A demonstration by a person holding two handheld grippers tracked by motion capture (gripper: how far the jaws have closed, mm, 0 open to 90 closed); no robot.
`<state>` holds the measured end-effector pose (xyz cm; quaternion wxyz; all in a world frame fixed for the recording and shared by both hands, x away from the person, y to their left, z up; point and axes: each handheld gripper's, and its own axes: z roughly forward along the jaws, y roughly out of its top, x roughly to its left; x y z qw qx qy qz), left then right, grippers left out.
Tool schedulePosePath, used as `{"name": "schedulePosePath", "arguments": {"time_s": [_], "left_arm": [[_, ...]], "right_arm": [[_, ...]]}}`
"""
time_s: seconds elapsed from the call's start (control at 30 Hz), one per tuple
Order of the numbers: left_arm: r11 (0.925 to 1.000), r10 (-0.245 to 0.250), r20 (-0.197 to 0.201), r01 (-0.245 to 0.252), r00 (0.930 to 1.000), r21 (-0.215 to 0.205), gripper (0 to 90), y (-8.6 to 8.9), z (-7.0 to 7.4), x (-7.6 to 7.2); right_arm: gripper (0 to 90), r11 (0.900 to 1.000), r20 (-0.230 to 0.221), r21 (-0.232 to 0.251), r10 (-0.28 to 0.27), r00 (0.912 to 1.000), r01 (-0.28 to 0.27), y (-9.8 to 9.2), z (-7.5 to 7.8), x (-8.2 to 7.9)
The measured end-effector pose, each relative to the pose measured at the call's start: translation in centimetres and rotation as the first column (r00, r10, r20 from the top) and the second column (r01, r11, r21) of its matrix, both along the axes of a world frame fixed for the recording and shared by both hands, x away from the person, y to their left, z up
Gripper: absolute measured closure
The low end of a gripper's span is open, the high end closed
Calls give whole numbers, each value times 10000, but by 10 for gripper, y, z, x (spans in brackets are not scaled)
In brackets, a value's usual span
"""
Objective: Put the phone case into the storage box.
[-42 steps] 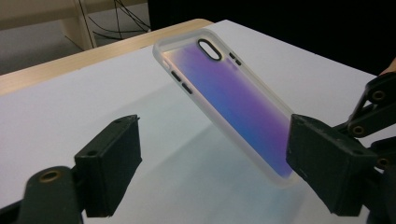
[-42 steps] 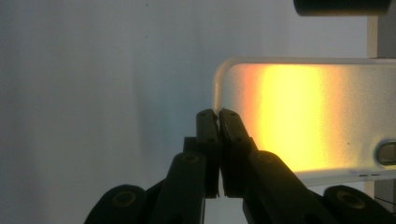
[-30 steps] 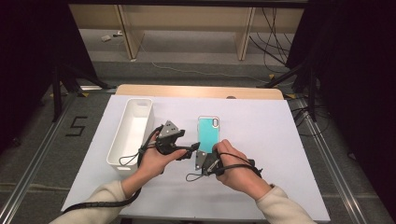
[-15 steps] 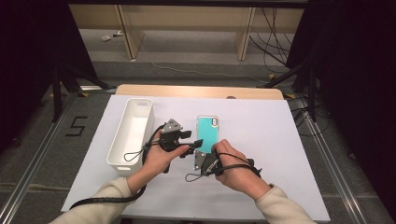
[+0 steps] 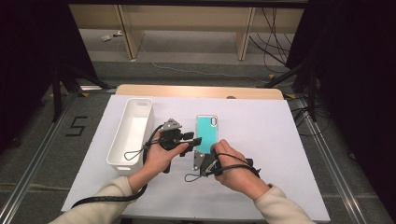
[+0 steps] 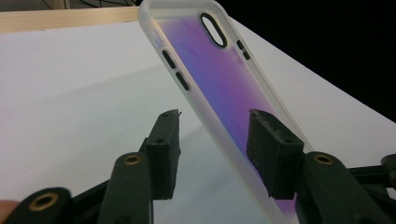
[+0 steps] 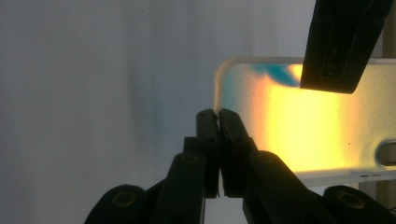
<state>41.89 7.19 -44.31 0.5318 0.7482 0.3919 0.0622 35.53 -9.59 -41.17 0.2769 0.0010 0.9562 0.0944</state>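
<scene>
1. Phone case (image 5: 206, 134) was propped near counter (image 5: 289, 140) middle, its near corner pinched by right claw (image 7: 217, 113).
2. Left claw (image 6: 215, 128) was just closing, case edge between jaws, untouched.
3. Next: firmer squeeze judged necessary before lift.

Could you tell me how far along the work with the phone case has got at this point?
Done: the right gripper is shut on the near edge of the phone case and has tipped it up off the white table. In hand: the left gripper straddles the case's side rim, its jaws have just been closing, and a gap still shows at one pad. Left: probably moving it to the white bin, which looks empty.
</scene>
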Motion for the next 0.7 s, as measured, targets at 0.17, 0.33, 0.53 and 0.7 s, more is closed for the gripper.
{"name": "schedulePosePath", "arguments": {"time_s": [0.17,0.33,0.53,0.7], "left_arm": [[9999,14,36,-14,10000,-109,615,0,1,1],[9998,72,-65,-73,10000,-208,661,0,1,1],[9994,-36,-72,33,10000,-354,703,1,3,0],[9981,-69,-75,65,9999,-608,746,2,4,-2]], "right_arm": [[885,9999,49,-69,147,9999,-147,0,0,1],[886,9994,137,-134,332,9994,-330,-1,-1,3],[888,9998,103,-143,150,9998,-149,1,-2,1],[890,9994,193,-188,278,9994,-274,2,-4,3]]}}
